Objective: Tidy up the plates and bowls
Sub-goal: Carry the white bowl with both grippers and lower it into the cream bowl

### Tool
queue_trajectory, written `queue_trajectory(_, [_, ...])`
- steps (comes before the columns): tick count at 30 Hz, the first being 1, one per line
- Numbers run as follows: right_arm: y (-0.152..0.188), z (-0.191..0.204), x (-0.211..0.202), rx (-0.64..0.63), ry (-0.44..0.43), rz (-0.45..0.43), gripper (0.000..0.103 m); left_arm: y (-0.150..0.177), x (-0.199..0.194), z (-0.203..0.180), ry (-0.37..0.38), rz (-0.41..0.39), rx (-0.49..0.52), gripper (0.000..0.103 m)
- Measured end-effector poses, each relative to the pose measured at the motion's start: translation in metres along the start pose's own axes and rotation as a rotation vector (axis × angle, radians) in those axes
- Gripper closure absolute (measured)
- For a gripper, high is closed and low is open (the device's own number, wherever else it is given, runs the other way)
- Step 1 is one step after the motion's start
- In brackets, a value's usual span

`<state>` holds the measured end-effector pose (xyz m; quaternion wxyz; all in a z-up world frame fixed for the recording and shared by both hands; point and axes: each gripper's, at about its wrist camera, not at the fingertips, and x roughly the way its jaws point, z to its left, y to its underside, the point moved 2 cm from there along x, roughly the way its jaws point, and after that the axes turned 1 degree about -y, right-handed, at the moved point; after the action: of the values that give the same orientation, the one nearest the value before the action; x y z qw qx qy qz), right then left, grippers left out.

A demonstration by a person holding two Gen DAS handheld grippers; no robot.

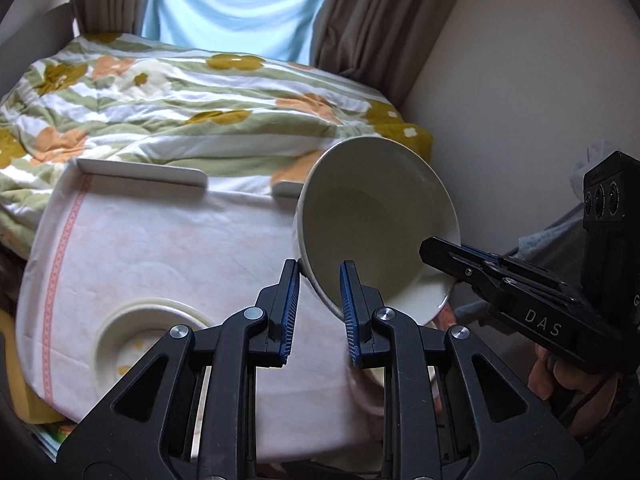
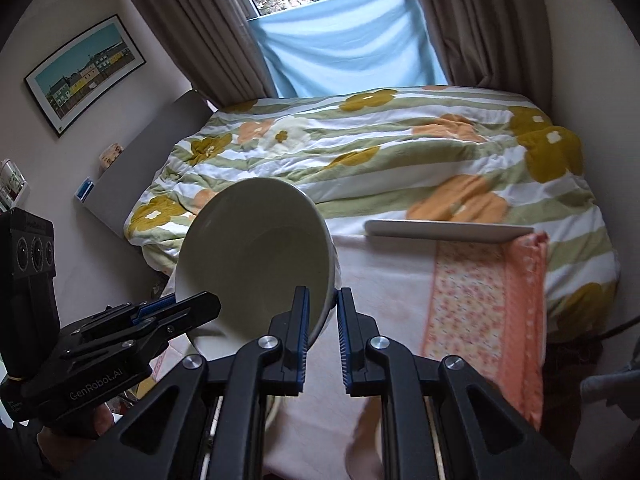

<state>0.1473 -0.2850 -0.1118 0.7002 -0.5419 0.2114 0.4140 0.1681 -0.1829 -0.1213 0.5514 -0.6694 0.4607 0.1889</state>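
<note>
Both clamped on one white bowl (image 1: 376,224), lifted clear above the desk (image 1: 168,248) and tipped so the hollow faces the cameras; left hand-held gripper (image 1: 320,296) pinching the rim at the bowl's near-left edge, blue pads (image 1: 290,300) drawn close with only the thin wall between them; right hand-held gripper (image 2: 323,320) nipped on the opposite rim, jaws nearly together, same thin wall caught between; from the left wrist view, that right hand-held gripper (image 1: 436,252) reaching in from the right side and biting the lower right rim; from the right wrist view, the left hand-held gripper (image 2: 192,308) coming in from the left and gripping the lower left rim of the bowl (image 2: 256,256); below, pale cloth over the desk, a second bowl (image 1: 140,340) with small yellow marks inside sitting on it at the near left, well apart from the lifted one; an orange patterned cloth (image 2: 484,312) draped over the desk's right side; a flat white tray (image 2: 448,232) at the far edge; beyond, a bed with a flowered quilt (image 2: 380,152), brown curtains (image 2: 192,28) and a blue sheet (image 2: 344,44) across the window; a framed picture (image 2: 86,68) on the left wall; part of a hand (image 1: 560,368) visible under the right tool's grip.
</note>
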Motion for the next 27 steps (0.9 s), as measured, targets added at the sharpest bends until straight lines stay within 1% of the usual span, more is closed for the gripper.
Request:
queue_trajectory(4, [0.028, -0.040, -0.030, 0.036, 0.051, 0.013, 0.090, 0.029, 0.017, -0.047, 0.039, 0.053, 0.020, 0.085])
queue_trajectory(8, [0.055, -0.070, -0.043, 0.087, 0.082, 0.035, 0.090, 0.054, 0.036, -0.073, 0.047, 0.121, 0.043, 0.085])
queue_trajectory(14, [0.089, -0.097, -0.037, 0.163, 0.094, 0.078, 0.090, 0.081, 0.060, -0.085, 0.031, 0.204, 0.075, 0.085])
queue_trajectory(17, [0.102, -0.108, -0.031, 0.198, 0.095, 0.096, 0.090, 0.089, 0.075, -0.084, 0.024, 0.243, 0.085, 0.085])
queue_trajectory(21, [0.112, -0.114, -0.017, 0.193, 0.108, 0.131, 0.090, 0.098, 0.091, -0.079, 0.006, 0.282, 0.097, 0.085])
queue_trajectory(27, [0.121, -0.116, 0.001, 0.193, 0.128, 0.154, 0.090, 0.105, 0.109, -0.070, -0.011, 0.326, 0.100, 0.085])
